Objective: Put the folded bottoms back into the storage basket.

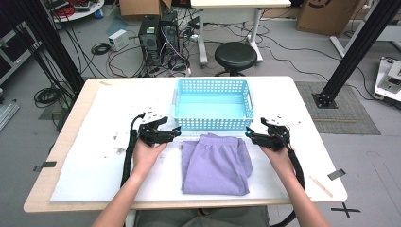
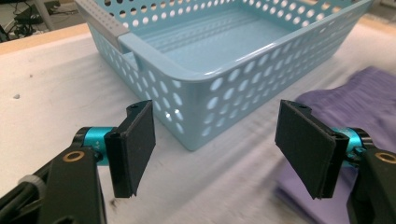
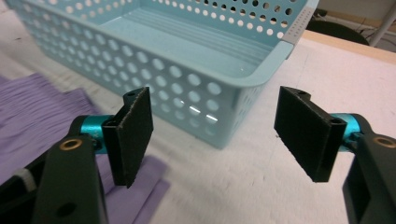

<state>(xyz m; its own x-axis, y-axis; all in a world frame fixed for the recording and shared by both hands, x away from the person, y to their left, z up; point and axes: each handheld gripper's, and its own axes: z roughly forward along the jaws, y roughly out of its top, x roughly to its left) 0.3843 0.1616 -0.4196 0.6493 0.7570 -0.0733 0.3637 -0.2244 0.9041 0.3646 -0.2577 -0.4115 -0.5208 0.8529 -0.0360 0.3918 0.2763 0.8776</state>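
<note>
My left hand-held gripper (image 1: 176,133) has its jaws spread wide with nothing between the pads; in the left gripper view (image 2: 215,149) I see only bare bench surface and the near corner of the basket in the gap. My right hand-held gripper (image 1: 249,135) stands the same way, jaws wide apart and empty, and in the right gripper view (image 3: 212,140) the other near corner of the basket sits straight ahead of it.

Between the two lies the purple garment (image 1: 216,162), a soft knit piece folded into a neat, roughly rectangular stack, with a gathered band showing along its far edge and the layers stepped at its left side. It lies flat on the white sheet (image 1: 94,156) that covers the bench (image 1: 61,142). The left tips point at its upper left corner from just beside it, not touching; the right tips sit just beside its upper right corner, also apart from it. In the gripper views the cloth (image 2: 364,93) (image 3: 32,107) shows to the inner side of each pair of jaws.

Just beyond the garment stands the light blue perforated basket (image 1: 213,124), its near wall close to the cloth's far edge and to both sets of tips.
</note>
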